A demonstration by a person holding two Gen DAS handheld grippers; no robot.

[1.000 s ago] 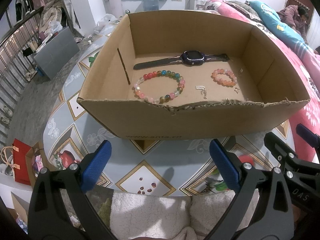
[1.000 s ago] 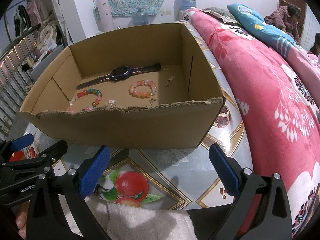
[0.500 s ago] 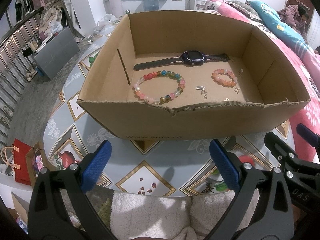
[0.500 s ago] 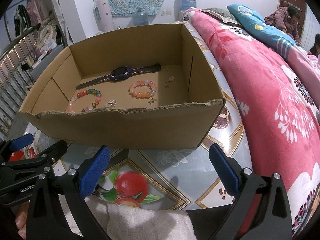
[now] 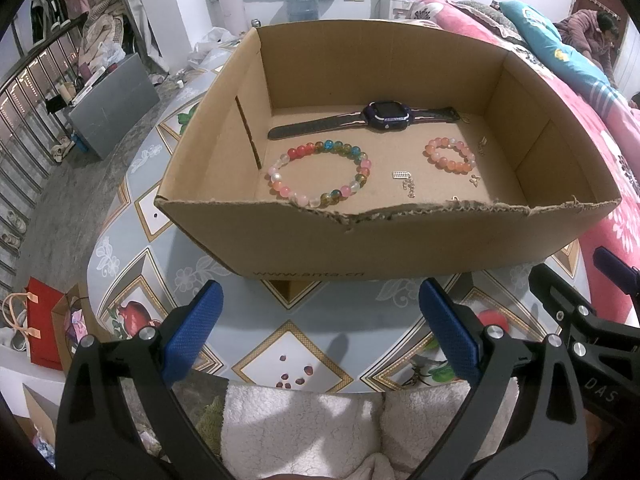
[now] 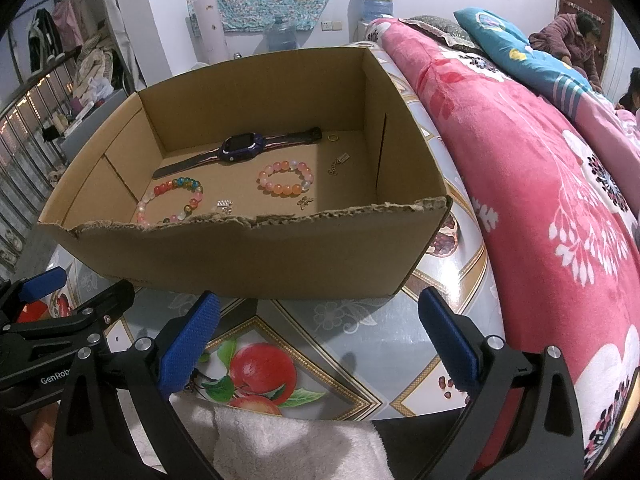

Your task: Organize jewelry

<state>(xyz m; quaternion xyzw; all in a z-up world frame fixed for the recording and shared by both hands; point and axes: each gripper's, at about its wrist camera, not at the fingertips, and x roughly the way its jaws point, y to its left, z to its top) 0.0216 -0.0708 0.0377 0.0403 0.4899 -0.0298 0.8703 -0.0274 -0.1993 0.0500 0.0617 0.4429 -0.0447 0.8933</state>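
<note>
Fruit-patterned oilcloth covers the table (image 5: 304, 360), with a pink flowered quilt (image 6: 540, 184) along its 3 o'clock side and a railing and clothes at 9 o'clock.

Left gripper (image 5: 320, 336) has its blue pads (image 5: 192, 336) spread wide, nothing between them, hovering over the near table edge just short of the box (image 5: 360, 248). Right gripper (image 6: 320, 340) is likewise spread and empty, pads (image 6: 448, 340) apart over the apple print. Each gripper shows at the edge of the other's view: the right one at 4 o'clock in the left view, the left one at 8 o'clock in the right view. White fleece (image 5: 304, 432) lies beneath both at 6 o'clock.

Beyond the fingers, the open cardboard box sits on the table, its near rim torn and ragged. All the jewelry lies on the box floor. In the left view, a multicolour bead bracelet (image 5: 320, 174) lies at about 10 o'clock of the floor's middle near the left wall; a smaller pink-orange bracelet (image 5: 450, 156) is toward 2 o'clock. A dark watch (image 5: 386, 117) stretches flat along the far wall at 12 o'clock. Between the bracelets sits a small silver charm (image 5: 402, 175) with a short chain. Near the pink bracelet are a butterfly-shaped piece (image 6: 305, 202), a small clasp piece (image 6: 340, 160) and a gold ring (image 6: 333, 138) by the watch strap's end.

Water jugs (image 5: 304, 0) stand against the far wall at 12 o'clock; a red bag (image 5: 44, 332) sits on the floor at 8 o'clock. A person (image 6: 568, 40) in purple sits on the bed at 2 o'clock.
</note>
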